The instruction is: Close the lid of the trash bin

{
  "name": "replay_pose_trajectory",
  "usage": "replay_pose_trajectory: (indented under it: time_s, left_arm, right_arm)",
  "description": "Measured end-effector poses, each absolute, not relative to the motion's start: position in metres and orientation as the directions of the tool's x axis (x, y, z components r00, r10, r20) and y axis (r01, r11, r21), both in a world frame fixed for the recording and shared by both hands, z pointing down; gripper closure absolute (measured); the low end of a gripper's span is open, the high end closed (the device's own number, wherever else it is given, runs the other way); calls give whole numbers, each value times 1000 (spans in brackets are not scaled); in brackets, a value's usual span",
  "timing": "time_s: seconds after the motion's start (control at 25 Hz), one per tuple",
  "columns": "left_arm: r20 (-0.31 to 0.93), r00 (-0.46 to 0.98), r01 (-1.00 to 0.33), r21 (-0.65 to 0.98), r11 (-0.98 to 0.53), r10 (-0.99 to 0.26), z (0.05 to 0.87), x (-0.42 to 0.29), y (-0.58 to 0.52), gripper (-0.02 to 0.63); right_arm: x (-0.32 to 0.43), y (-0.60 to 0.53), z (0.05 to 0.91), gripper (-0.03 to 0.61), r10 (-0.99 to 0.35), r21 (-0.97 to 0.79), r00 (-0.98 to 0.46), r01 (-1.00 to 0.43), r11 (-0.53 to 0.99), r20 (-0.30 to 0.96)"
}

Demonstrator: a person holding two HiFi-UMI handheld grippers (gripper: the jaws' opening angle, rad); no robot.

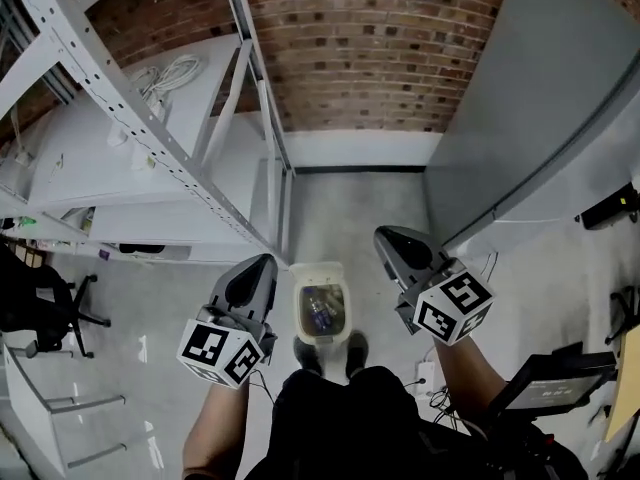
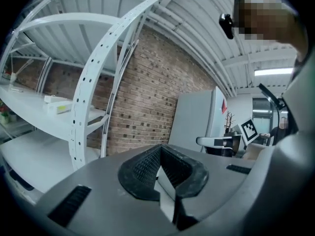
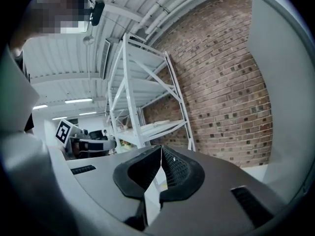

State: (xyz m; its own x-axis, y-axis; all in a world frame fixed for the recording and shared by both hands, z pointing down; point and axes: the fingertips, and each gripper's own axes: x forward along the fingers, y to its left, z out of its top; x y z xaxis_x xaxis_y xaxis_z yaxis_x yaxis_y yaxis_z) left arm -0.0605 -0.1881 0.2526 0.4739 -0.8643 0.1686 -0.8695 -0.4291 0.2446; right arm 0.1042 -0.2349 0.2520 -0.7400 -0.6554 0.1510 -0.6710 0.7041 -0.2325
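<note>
A small cream trash bin [image 1: 322, 336] stands on the grey floor just ahead of the person's shoes, seen in the head view only. Its top is open and dark rubbish shows inside; the raised lid [image 1: 318, 271] stands at its far side. My left gripper [image 1: 254, 272] hovers left of the bin and my right gripper [image 1: 394, 242] hovers right of it, both well above it and apart from it. Neither touches the lid. In the left gripper view the jaws meet at the left gripper [image 2: 160, 149] tip with nothing between; the right gripper [image 3: 161, 149] looks the same.
White metal shelving [image 1: 150, 128] fills the left side, one post [image 1: 283, 203] close behind the bin. A grey cabinet [image 1: 530, 98] stands at the right against the brick wall [image 1: 370, 48]. A black office chair [image 1: 40, 303] is at far left, cables and a power strip [image 1: 425, 376] near the right foot.
</note>
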Motion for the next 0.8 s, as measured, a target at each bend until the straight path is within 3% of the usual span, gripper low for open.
replay_pose_trajectory:
  time_s: [0.4, 0.8]
  left_arm:
    - [379, 485, -868, 323, -378, -788, 396, -99, -265, 618]
    - [582, 524, -849, 421, -320, -622, 570, -99, -283, 618]
  right_arm:
    - [66, -309, 382, 569, -654, -264, -672, -739, 619, 347]
    - [49, -309, 566, 568, -515, -339, -624, -768, 543, 588]
